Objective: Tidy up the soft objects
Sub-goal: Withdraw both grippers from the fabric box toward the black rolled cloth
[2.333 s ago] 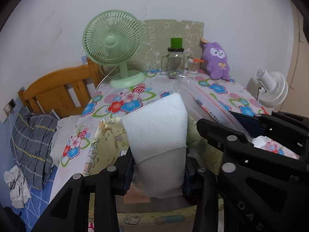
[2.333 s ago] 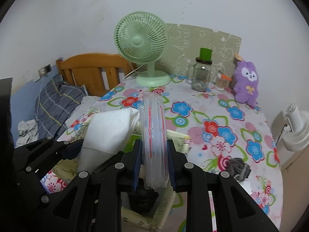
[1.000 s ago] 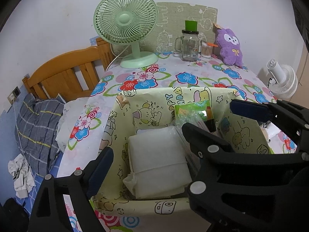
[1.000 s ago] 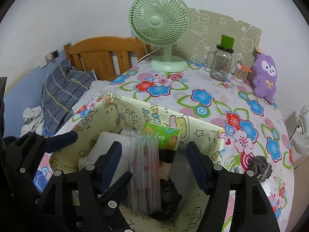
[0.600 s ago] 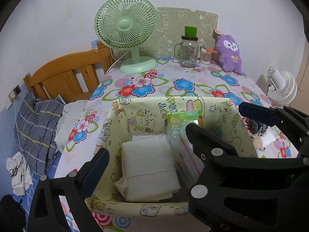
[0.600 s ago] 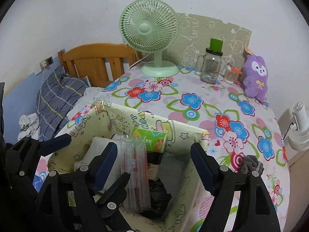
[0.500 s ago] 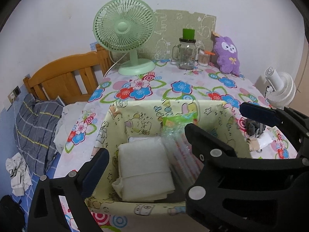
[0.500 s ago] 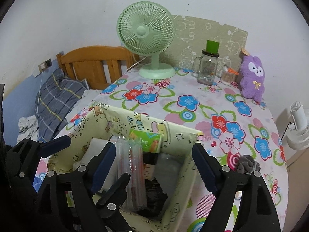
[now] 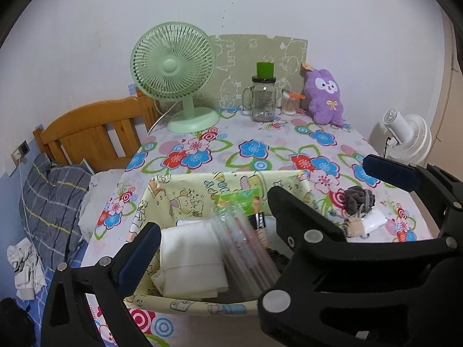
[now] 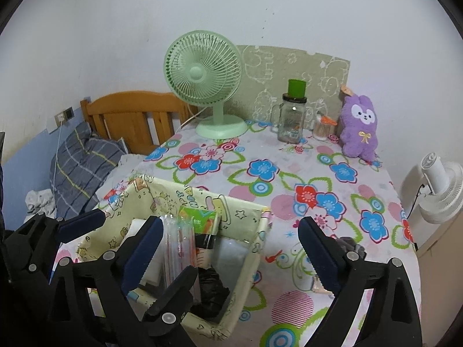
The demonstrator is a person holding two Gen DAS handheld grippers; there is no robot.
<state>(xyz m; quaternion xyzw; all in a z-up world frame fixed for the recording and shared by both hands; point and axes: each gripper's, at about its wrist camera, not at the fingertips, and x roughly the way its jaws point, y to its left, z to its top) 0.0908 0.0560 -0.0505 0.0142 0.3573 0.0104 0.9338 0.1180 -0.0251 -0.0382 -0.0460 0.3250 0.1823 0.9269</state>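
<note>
Fabric bin [image 9: 185,193] sits on floral tablecloth [image 9: 260,133]; both grippers wide apart, empty, just opened.

We see a printed cloth storage bin [image 9: 185,193] holding a matt white folded cloth [image 9: 189,256] and glossy clear plastic sleeves [image 10: 178,248], on a smooth floral tablecloth [image 10: 289,173]; nearby, a fuzzy purple plush [image 10: 360,127].

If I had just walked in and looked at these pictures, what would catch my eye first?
Probably the loud flowered tablecloth, with a mint-green fan at its far edge against the wall and a purple plush bunny to the fan's right. Nearer the camera, a pale yellow cartoon-print fabric bin holds a folded white cloth and a clear plastic packet. Both black grippers, left gripper and right gripper, hang wide open over it, holding nothing.
</note>
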